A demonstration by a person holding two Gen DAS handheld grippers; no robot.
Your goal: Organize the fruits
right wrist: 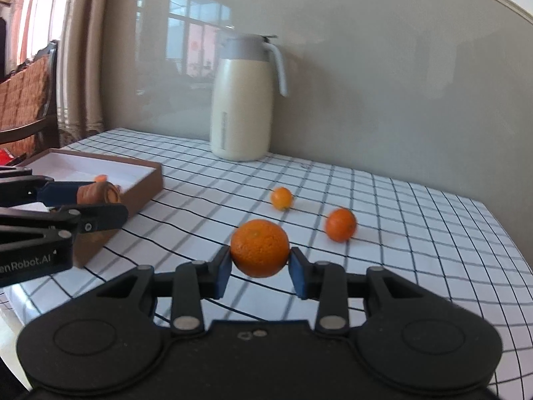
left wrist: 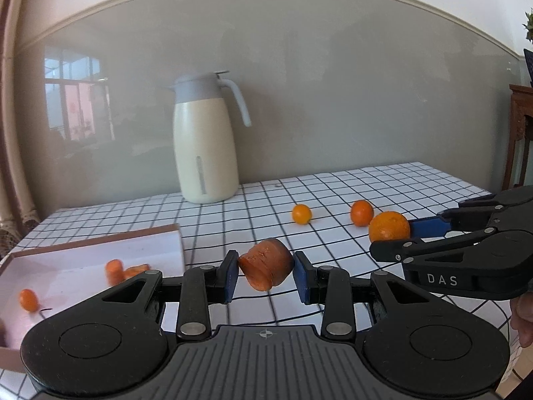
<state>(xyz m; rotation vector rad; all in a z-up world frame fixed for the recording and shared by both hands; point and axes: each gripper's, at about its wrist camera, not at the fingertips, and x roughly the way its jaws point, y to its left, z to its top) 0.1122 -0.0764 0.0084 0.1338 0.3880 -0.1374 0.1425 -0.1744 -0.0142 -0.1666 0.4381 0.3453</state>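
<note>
Closest in, the left gripper [left wrist: 265, 272] has its blue pads closed on a carrot chunk [left wrist: 266, 265], pinched across its round sides and carried clear of the checked tablecloth [left wrist: 333, 193]. The stub's long axis runs roughly along the line the jaws point, tilted, with a rough cut face turned toward the left pad and downward. It looks stiff, light and a little moist at the cut, so I judge the skin sides the safer hold; a firm pinch should not bruise it. The right gripper [right wrist: 260, 268] clamps an orange [right wrist: 260, 247] at its widest girth, also lifted off the cloth. Being near-round it has no real long axis; its stem dimple faces up and toward the camera. I take it as heavier and slightly yielding, its pebbled peel giving grip, though a ball can roll out between flat pads unless they sit on the equator, as here. Beyond the right jaws and to their right two small oranges [right wrist: 340, 225] [right wrist: 281, 198] lie on the cloth. Left of the left jaws, the shallow box [left wrist: 96, 246] already holds carrot pieces [left wrist: 123, 270] and a small orange fruit [left wrist: 28, 299]. Farthest, ahead of both, stands a cream jug [left wrist: 206, 143].
</note>
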